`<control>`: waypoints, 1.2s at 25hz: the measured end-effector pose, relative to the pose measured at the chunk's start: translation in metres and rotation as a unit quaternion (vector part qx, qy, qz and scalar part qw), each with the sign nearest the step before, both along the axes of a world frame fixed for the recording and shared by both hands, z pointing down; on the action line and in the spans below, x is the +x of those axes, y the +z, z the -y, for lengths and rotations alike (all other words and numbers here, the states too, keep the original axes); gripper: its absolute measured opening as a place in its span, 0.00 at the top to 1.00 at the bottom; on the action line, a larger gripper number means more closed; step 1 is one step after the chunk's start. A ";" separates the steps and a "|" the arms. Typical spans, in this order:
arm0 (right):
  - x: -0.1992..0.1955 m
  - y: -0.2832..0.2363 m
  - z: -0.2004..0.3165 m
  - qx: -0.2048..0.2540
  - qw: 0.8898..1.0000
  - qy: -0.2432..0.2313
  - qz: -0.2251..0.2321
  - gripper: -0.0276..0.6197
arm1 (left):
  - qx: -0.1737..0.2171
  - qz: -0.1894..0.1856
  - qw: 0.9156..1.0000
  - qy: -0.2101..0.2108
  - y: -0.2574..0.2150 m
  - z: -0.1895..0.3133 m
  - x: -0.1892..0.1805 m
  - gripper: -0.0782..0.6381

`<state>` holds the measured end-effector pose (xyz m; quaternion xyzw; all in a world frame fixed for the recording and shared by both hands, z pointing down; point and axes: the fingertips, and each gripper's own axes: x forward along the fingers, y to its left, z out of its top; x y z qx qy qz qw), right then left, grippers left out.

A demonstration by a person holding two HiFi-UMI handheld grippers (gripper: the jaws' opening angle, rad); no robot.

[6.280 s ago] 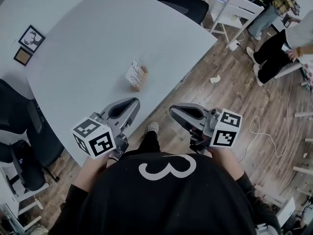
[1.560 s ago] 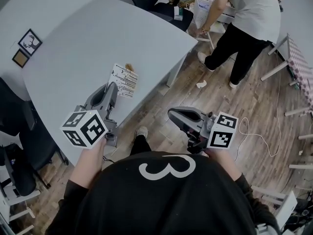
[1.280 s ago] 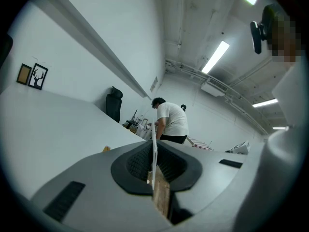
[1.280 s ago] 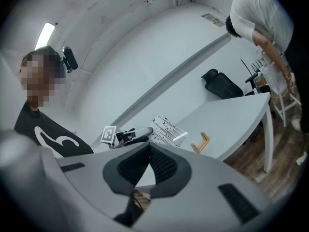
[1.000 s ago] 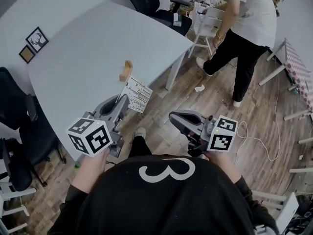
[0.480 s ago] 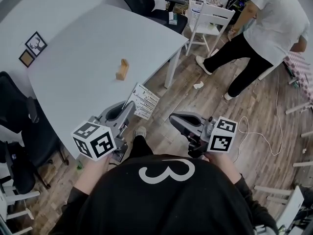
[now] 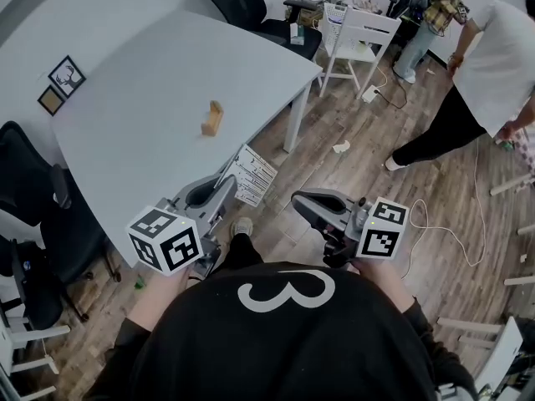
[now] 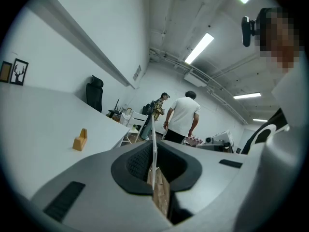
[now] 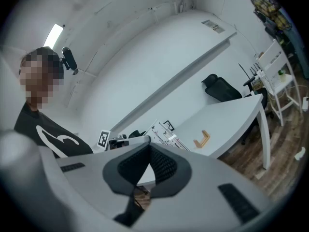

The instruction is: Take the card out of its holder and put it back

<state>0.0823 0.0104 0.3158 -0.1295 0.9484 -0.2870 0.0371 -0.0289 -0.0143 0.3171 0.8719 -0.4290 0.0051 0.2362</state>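
Observation:
A small wooden card holder (image 7: 212, 119) stands empty on the white table (image 7: 150, 82). The printed white card (image 7: 252, 175) hangs off the table's near edge, over the wooden floor, with my left gripper (image 7: 227, 184) shut on its lower edge. In the left gripper view the card (image 8: 153, 129) shows edge-on between the closed jaws of the left gripper (image 8: 152, 144), and the holder (image 8: 80, 140) sits far off to the left. My right gripper (image 7: 299, 201) hovers over the floor, shut with nothing in it. The right gripper view shows that gripper (image 9: 148, 146), the card (image 9: 166, 133) and the holder (image 9: 202, 139).
Two small picture frames (image 7: 58, 86) lie at the table's far left. Black chairs (image 7: 33, 190) stand left of and behind the table, a white chair (image 7: 359, 32) beyond its right corner. A person in a white shirt (image 7: 493, 65) stands at the right; a cable (image 7: 435, 224) lies on the floor.
My left gripper has drawn the card away from the holder, toward my body and past the table's edge. The holder stands empty. The person in white has walked off to the right.

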 end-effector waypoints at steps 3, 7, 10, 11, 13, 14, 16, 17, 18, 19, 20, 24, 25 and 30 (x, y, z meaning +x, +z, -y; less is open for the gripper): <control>-0.001 -0.002 -0.002 0.002 1.000 -0.003 -0.001 0.95 | -0.001 -0.008 1.000 -0.004 -0.004 -0.001 -0.002 0.85; -0.002 -0.004 -0.001 0.001 1.000 -0.004 -0.004 0.95 | 0.001 -0.013 1.000 -0.008 -0.007 0.000 -0.006 0.85; -0.001 -0.003 0.000 0.003 1.000 -0.004 -0.006 0.95 | 0.002 -0.009 1.000 -0.011 -0.006 0.002 -0.007 0.86; 0.000 -0.002 0.000 0.002 1.000 -0.004 -0.006 0.95 | 0.002 -0.009 1.000 -0.013 -0.005 0.002 -0.006 0.85; 0.000 0.000 -0.001 0.001 1.000 -0.005 -0.006 0.95 | 0.000 -0.009 1.000 -0.015 -0.003 0.000 -0.007 0.85; -0.001 0.001 -0.001 0.001 1.000 -0.005 -0.005 0.95 | -0.001 -0.009 1.000 -0.016 -0.002 0.000 -0.008 0.86; -0.004 0.002 -0.001 0.002 1.000 -0.006 -0.005 0.95 | 0.000 -0.005 1.000 -0.020 -0.001 0.001 -0.012 0.86; -0.006 0.002 0.001 0.001 1.000 -0.006 -0.004 0.95 | 0.002 0.002 1.000 -0.022 -0.001 0.003 -0.014 0.85; -0.007 0.003 0.003 0.001 1.000 -0.006 -0.004 0.95 | 0.005 0.009 1.000 -0.023 -0.001 0.005 -0.016 0.85; -0.007 0.003 0.006 0.000 1.000 -0.005 -0.004 0.95 | 0.008 0.016 1.000 -0.024 -0.002 0.008 -0.017 0.85; -0.007 0.004 0.009 -0.001 1.000 -0.005 -0.004 0.95 | 0.009 0.017 1.000 -0.024 -0.002 0.011 -0.017 0.85; -0.011 0.007 0.024 -0.008 1.000 -0.003 -0.004 0.95 | 0.001 0.006 1.000 -0.020 -0.002 0.025 -0.020 0.85; -0.012 0.008 0.027 -0.009 1.000 -0.002 -0.004 0.95 | 0.000 0.007 1.000 -0.020 -0.002 0.029 -0.022 0.85; -0.020 0.012 0.049 -0.018 1.000 0.001 -0.001 0.95 | -0.003 0.016 1.000 -0.025 0.000 0.053 -0.032 0.86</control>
